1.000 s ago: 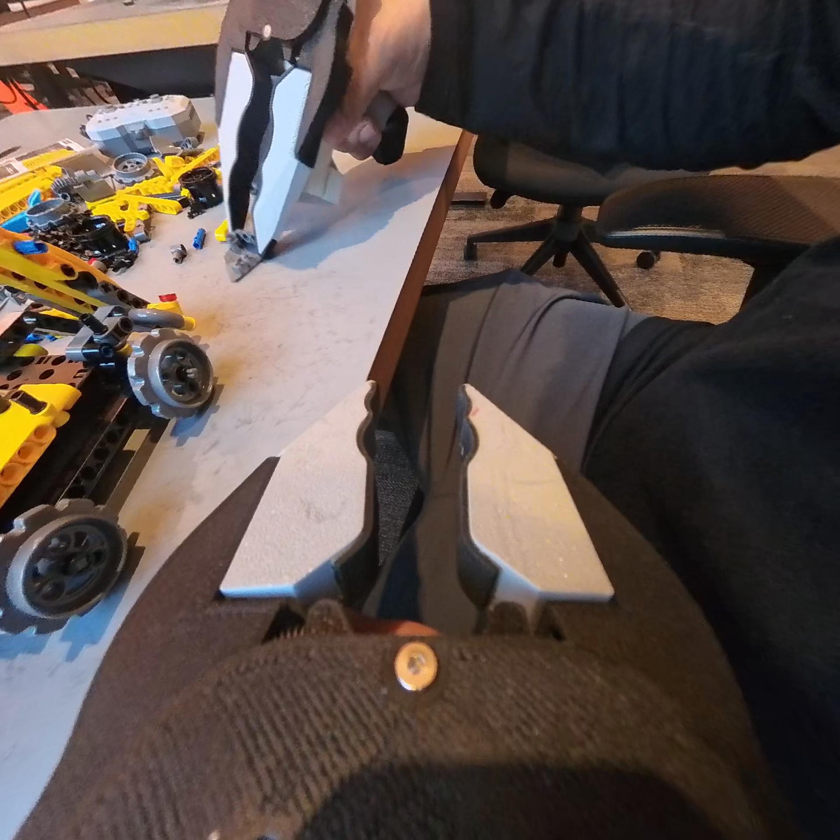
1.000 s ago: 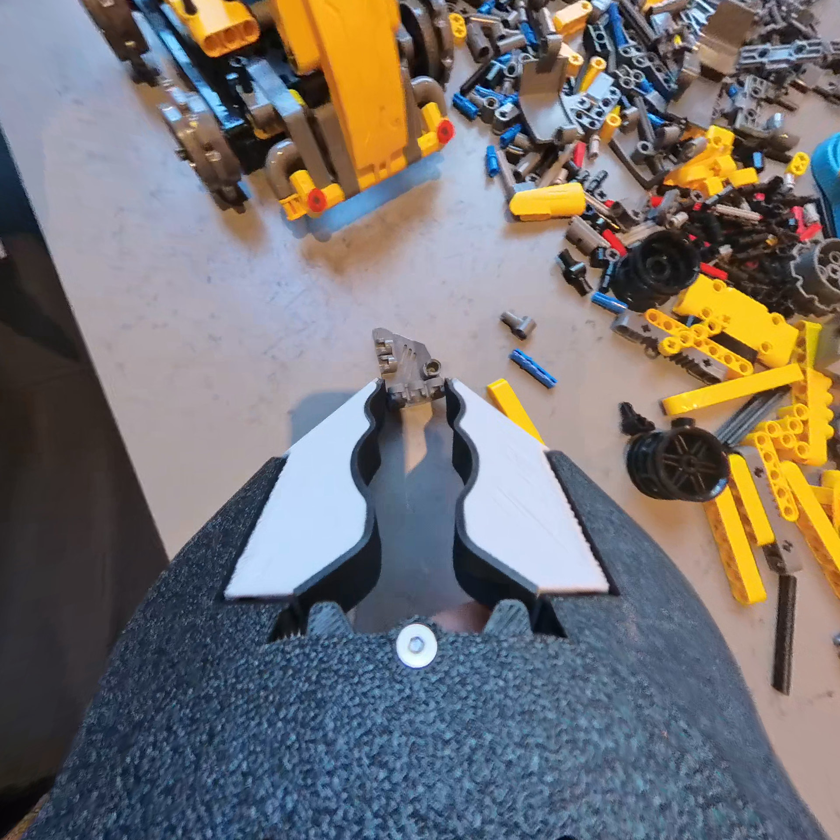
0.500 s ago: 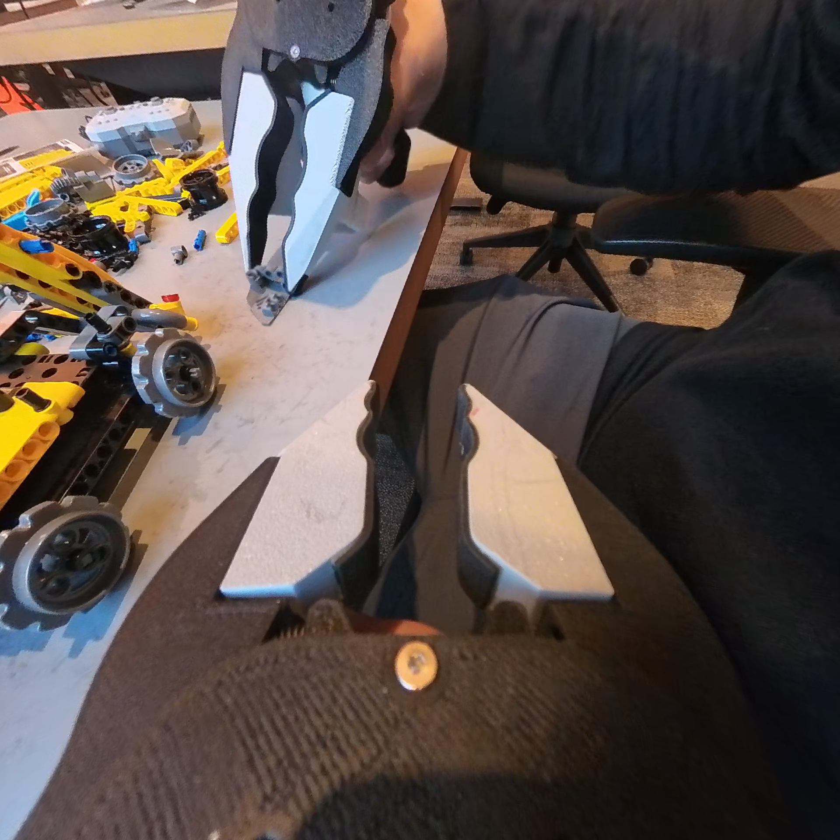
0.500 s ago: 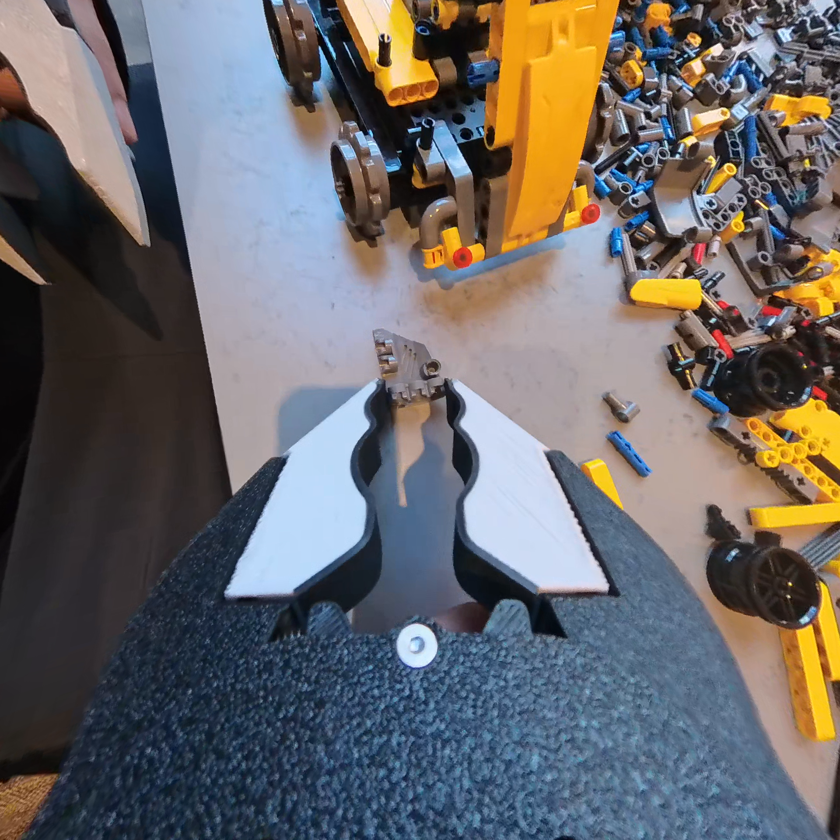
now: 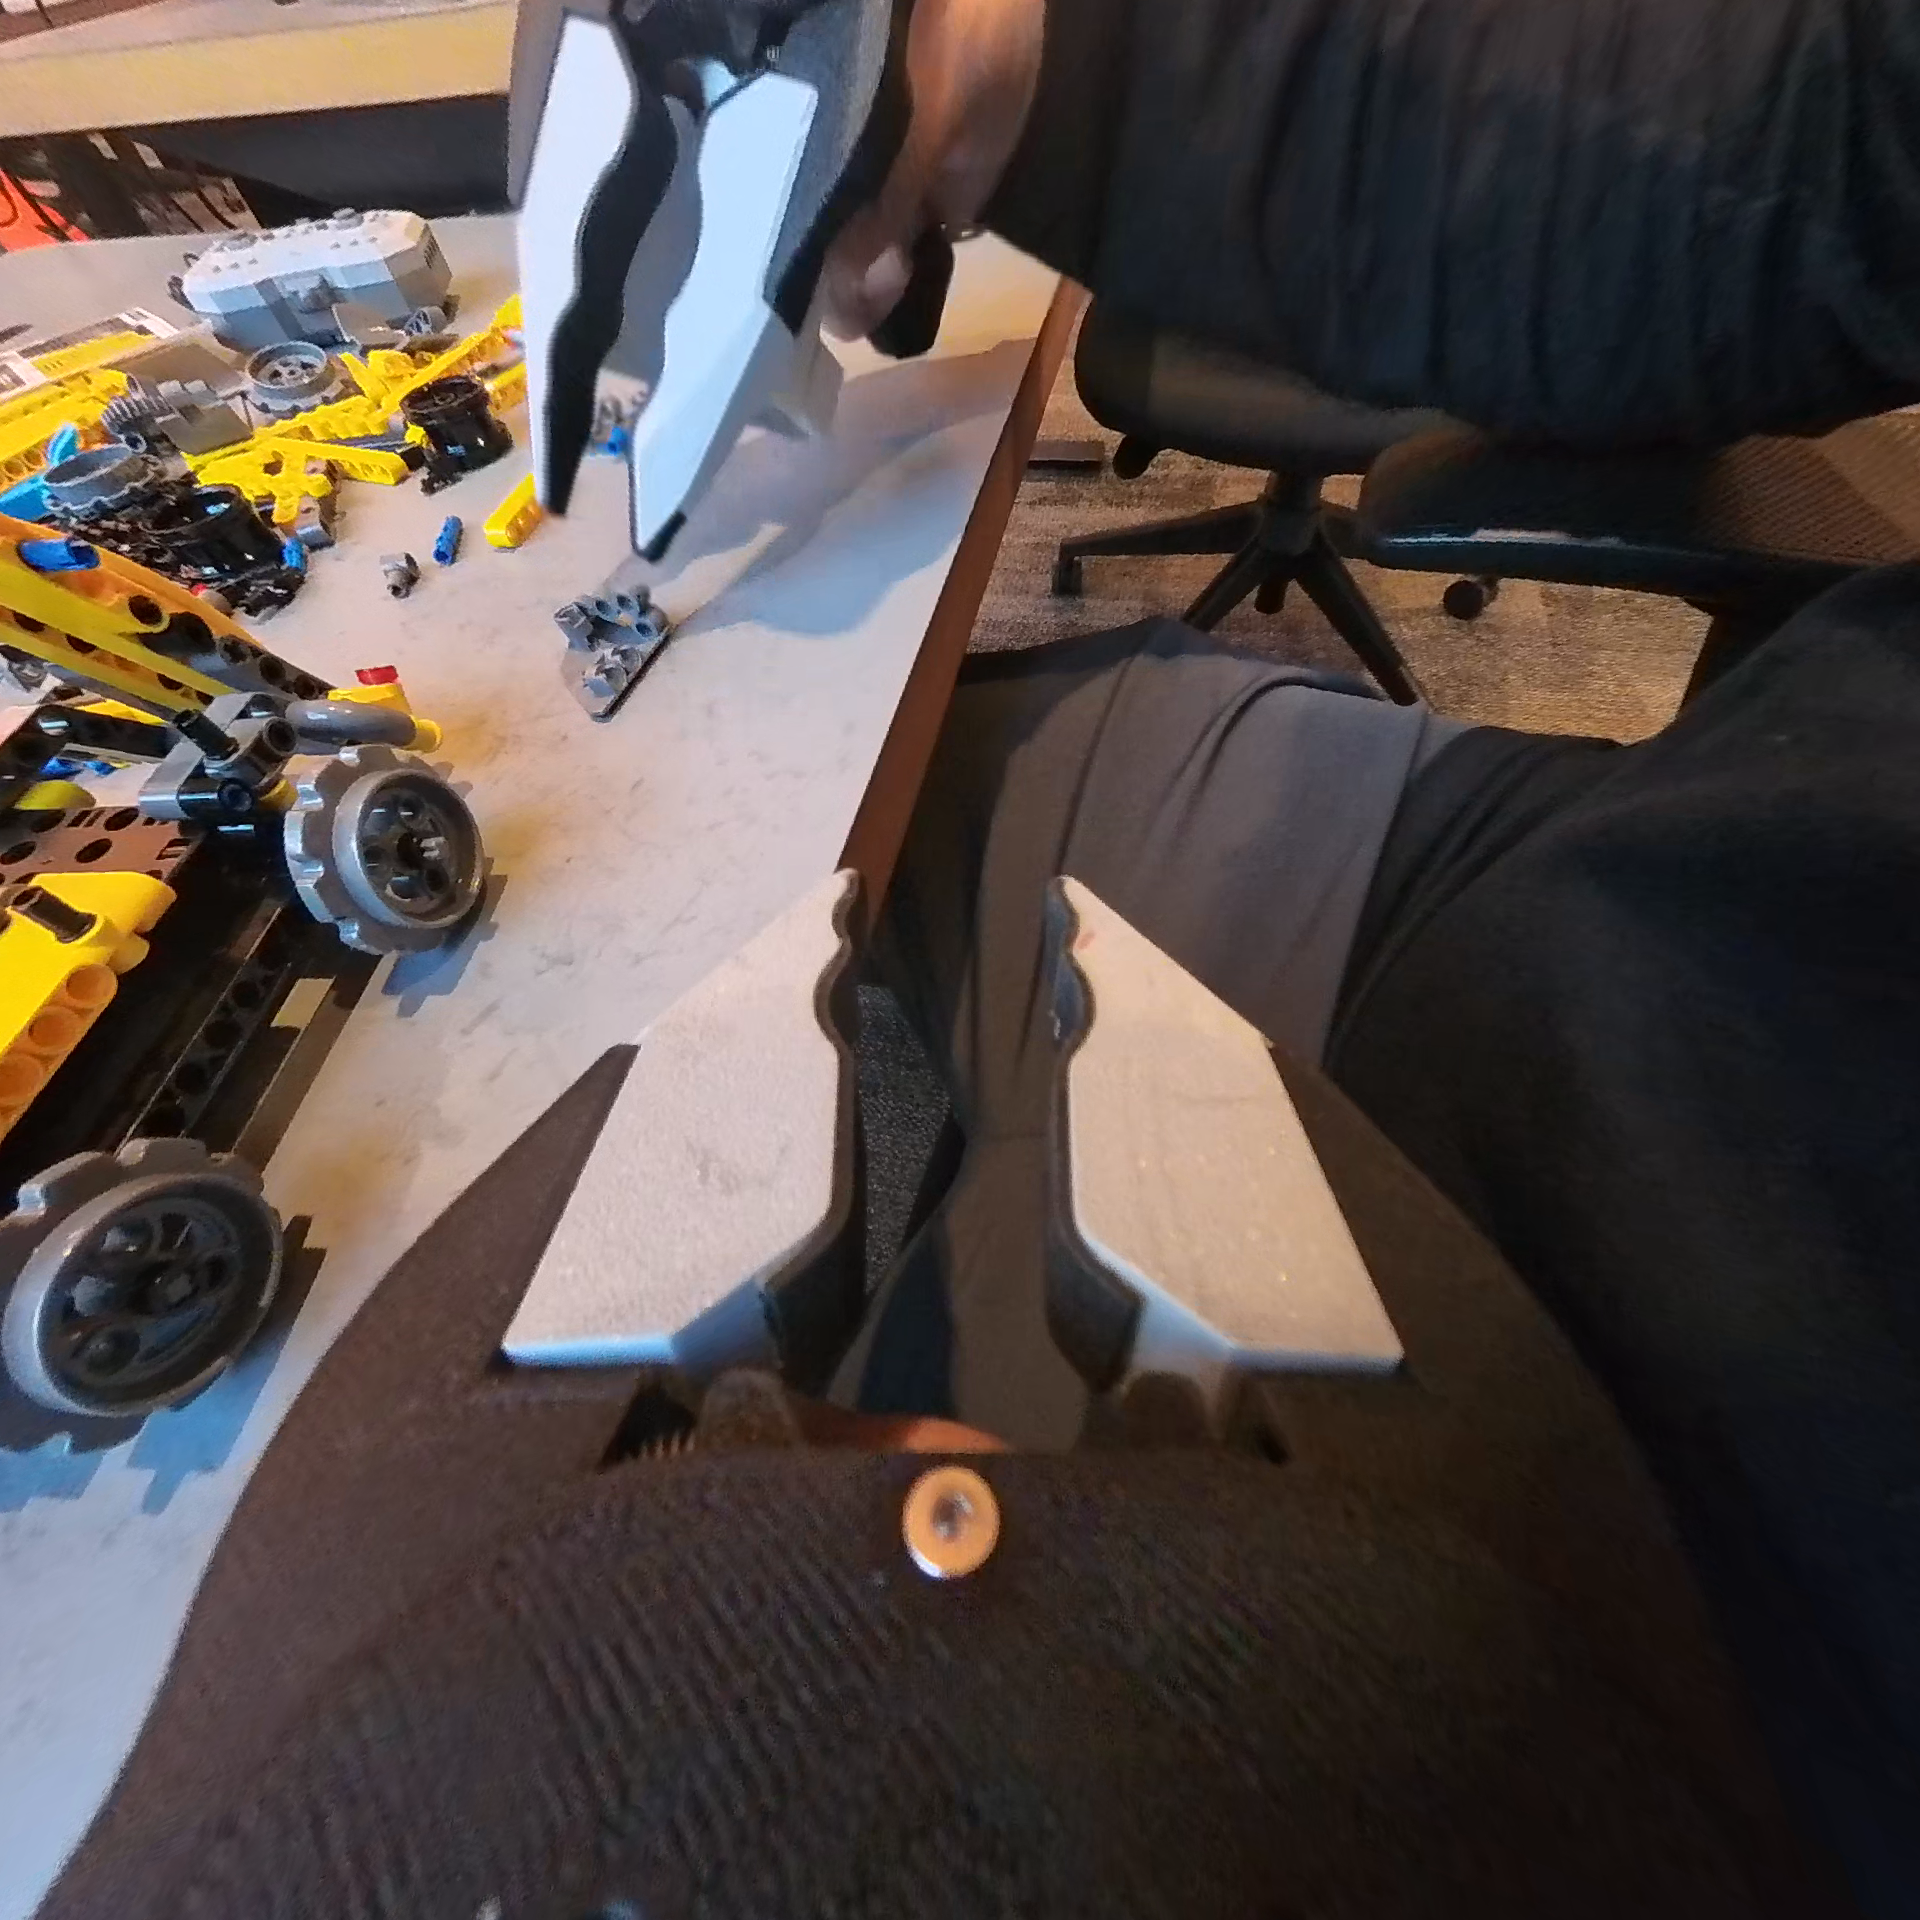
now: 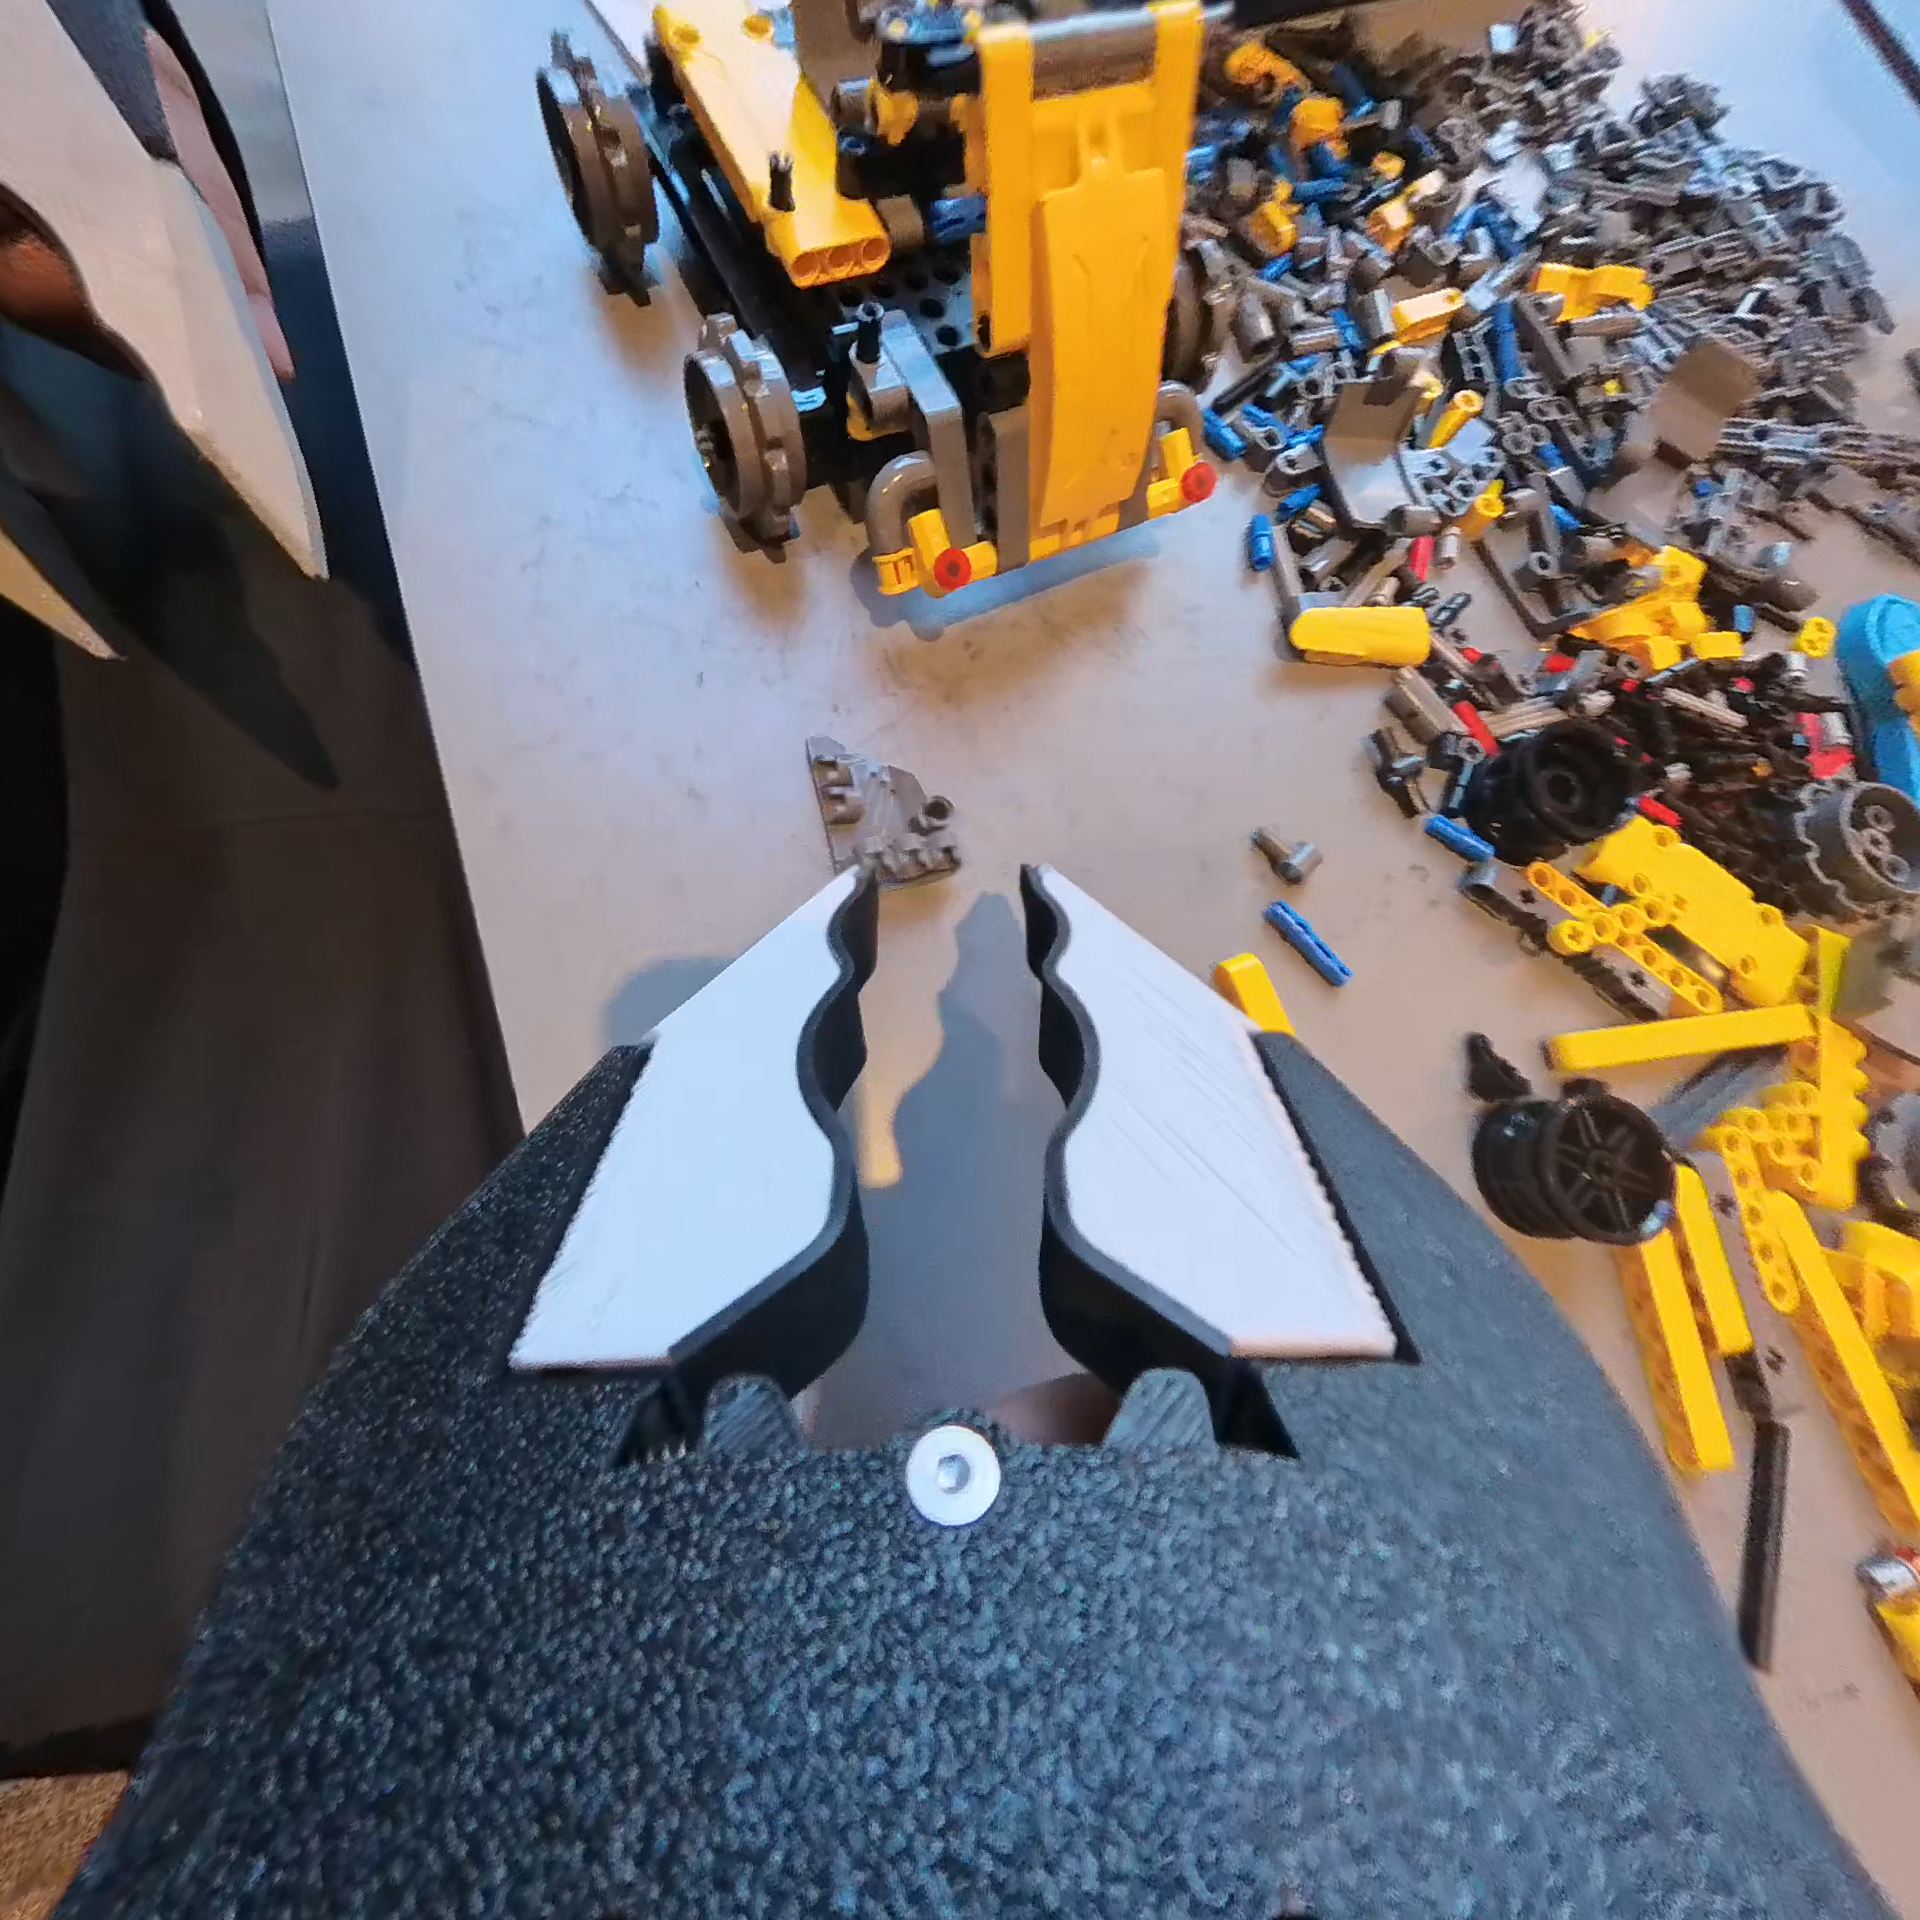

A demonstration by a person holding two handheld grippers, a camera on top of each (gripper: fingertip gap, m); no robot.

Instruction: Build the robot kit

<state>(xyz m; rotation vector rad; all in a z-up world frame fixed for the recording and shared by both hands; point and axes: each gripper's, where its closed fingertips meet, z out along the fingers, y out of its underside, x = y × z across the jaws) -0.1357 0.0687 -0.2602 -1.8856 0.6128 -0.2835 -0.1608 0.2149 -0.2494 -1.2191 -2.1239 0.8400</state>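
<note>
A small dark grey triangular panel piece [image 6: 883, 816] lies flat on the light table, near its front edge; it also shows in the left wrist view [image 5: 611, 644]. My right gripper [image 6: 948, 883] is open and empty, lifted just behind the piece, and it shows from the left wrist view [image 5: 603, 525] hovering above the piece. My left gripper [image 5: 951, 899] is open and empty, held off the table's edge over the person's lap. A half-built yellow and black vehicle [image 6: 966, 312] with grey wheels stands beyond the piece.
A big pile of loose yellow, grey, black and blue parts [image 6: 1621, 644] covers the right of the table, with a black wheel [image 6: 1571, 1169] and yellow beams [image 6: 1683, 1039] nearer. The table edge [image 5: 935, 623] runs beside the person's legs. An office chair [image 5: 1299, 499] stands behind. The left gripper is farther from the black wheel [image 6: 1571, 1169], some 30 cm, than the right, some 12 cm. It is also in sight in the left wrist view [image 5: 457, 406].
My right gripper carried the grey piece toward the vehicle and table edge, then opened and lifted, leaving the piece lying on the table. My left gripper has stayed still.
</note>
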